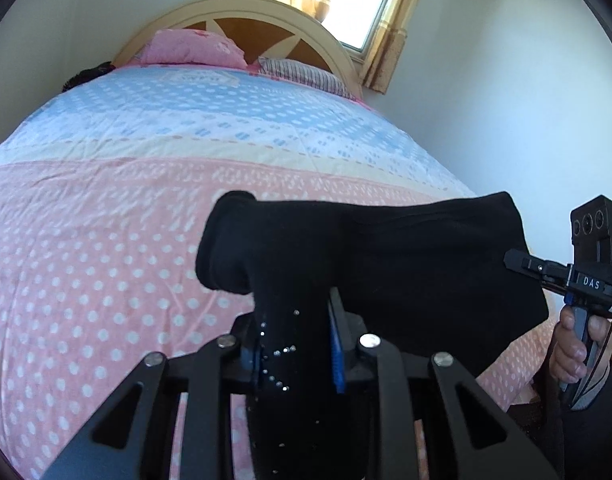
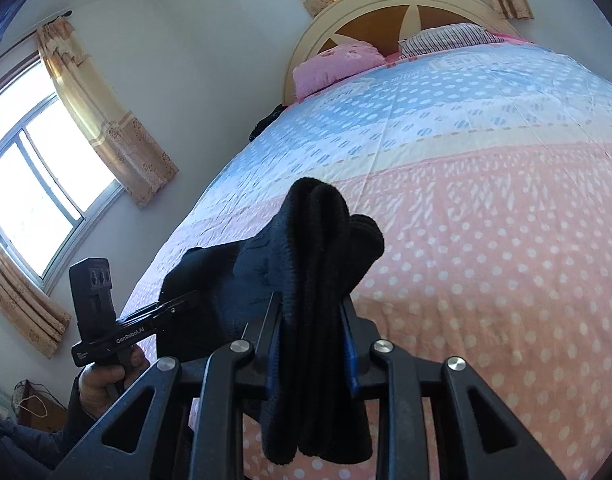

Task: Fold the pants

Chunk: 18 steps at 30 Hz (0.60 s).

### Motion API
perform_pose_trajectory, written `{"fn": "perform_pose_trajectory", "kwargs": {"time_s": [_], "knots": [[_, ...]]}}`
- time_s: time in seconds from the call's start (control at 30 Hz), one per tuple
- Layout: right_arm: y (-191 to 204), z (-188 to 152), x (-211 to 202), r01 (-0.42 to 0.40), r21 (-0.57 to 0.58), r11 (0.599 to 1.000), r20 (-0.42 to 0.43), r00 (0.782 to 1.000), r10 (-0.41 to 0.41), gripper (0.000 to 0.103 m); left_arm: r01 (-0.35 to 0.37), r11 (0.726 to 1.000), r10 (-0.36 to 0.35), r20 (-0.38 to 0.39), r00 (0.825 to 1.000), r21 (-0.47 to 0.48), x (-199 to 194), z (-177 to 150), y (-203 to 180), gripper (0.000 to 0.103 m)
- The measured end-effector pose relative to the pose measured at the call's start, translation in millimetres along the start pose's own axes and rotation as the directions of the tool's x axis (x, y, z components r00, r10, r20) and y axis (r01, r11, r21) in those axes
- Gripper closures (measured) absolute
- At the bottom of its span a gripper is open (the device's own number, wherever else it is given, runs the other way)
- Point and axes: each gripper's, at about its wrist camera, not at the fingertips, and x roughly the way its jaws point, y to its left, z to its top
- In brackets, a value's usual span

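Observation:
The black pants (image 1: 406, 264) are held up above the bed, stretched between my two grippers. My left gripper (image 1: 293, 320) is shut on one bunched end, which has small sparkly studs. My right gripper (image 2: 312, 308) is shut on the other bunched end (image 2: 322, 248), with cloth hanging down between the fingers. In the left wrist view the right gripper (image 1: 518, 262) shows at the right edge, pinching the pants. In the right wrist view the left gripper (image 2: 185, 302) shows at the lower left, pinching the pants.
The bed (image 1: 145, 208) has a pink and blue dotted quilt. A pink pillow (image 1: 193, 48) and a striped pillow (image 1: 301, 74) lie at the wooden headboard (image 1: 265, 12). Curtained windows (image 2: 37, 168) are on the walls. A dark item (image 2: 265, 120) lies at the bed's far left edge.

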Motion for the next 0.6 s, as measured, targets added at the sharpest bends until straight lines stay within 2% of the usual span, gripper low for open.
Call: {"fn": "perform_pose_trajectory", "kwargs": {"time_s": [0.23,0.37,0.6], "knots": [[31.7,32.1,60.4,-0.037,-0.085,0.996,-0.076,0.997,0.031,0.077,-0.165,0.986,0.164,0.064,0.984,0.006,-23.7,5.4,26.0,0.077],[56.7,47.3,94.2,-0.06,-0.149,0.987,-0.111,0.993,0.044,0.077,-0.213,0.977,0.214,0.072,0.974,-0.026,-33.2,7.3,50.1,0.077],[86.5,64.9,148.6,-0.116,-0.195,0.974,-0.165,0.983,0.084,0.077,-0.291,0.953,0.297,0.07,0.952,-0.083,-45.8,8.7,91.8,0.077]]}}
